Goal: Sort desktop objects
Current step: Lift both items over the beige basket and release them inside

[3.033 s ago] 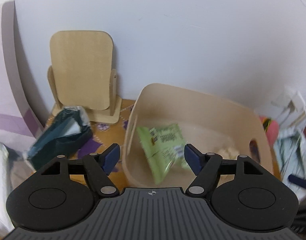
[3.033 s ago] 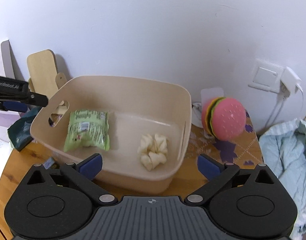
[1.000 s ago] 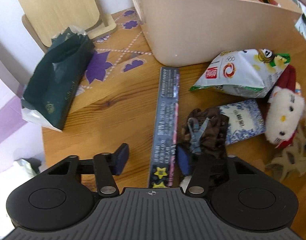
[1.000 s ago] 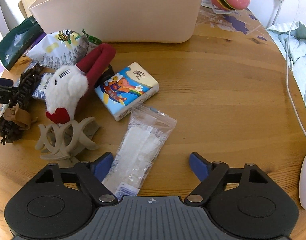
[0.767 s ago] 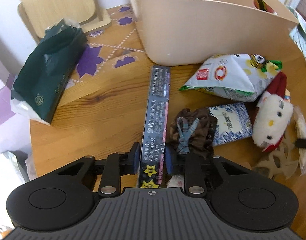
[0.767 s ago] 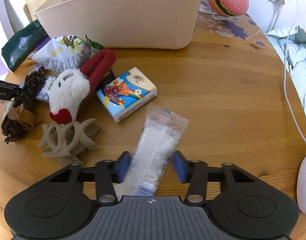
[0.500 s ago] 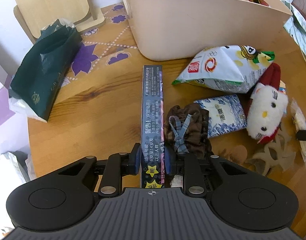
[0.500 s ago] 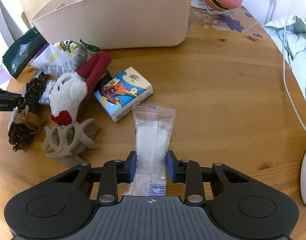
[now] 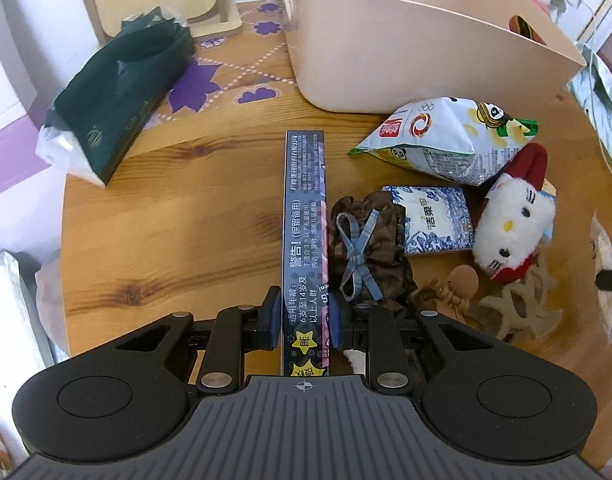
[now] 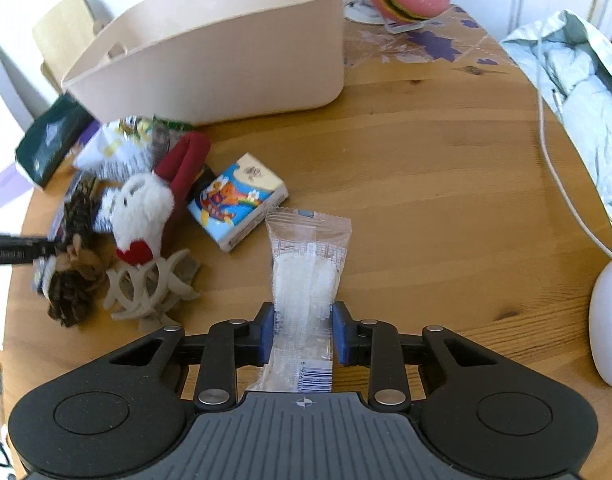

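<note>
With the left gripper (image 9: 304, 322) clamped on the long dark box (image 9: 305, 240) at bottom centre and the right gripper (image 10: 302, 332) pinching the clear packet (image 10: 304, 280), I'd lift both level, then clear the beige bin (image 10: 226, 48) rim up top before releasing.

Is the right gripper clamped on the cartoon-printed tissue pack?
No, the right gripper is shut on the clear plastic packet, while the cartoon tissue pack lies untouched on the table.
</note>
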Demonstrator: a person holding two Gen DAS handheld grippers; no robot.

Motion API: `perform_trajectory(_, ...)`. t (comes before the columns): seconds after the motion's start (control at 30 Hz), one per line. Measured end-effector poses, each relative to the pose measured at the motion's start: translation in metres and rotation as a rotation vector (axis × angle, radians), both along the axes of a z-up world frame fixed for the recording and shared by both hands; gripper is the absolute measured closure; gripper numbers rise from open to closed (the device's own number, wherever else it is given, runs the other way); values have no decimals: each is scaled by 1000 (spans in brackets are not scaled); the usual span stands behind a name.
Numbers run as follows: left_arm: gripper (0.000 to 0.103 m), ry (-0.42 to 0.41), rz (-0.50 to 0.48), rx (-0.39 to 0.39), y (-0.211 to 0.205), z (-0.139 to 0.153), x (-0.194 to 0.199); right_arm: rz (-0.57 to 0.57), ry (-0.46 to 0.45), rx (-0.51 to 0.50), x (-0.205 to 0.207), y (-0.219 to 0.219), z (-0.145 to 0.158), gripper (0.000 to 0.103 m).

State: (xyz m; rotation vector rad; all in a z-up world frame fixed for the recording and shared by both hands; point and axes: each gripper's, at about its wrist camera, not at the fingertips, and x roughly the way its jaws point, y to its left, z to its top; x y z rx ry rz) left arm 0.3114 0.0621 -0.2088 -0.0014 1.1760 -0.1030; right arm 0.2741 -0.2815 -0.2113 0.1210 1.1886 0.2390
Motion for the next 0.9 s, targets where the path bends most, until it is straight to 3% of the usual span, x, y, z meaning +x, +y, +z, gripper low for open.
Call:
perform_trajectory(0.23, 79, -137, 0, -17, 1, 34, -11, -2, -43, 28, 2, -6, 20, 75)
perform_trajectory(0.9, 79, -317, -81, -31, -21, 108, 12, -61, -210, 104, 38, -37, 82, 75)
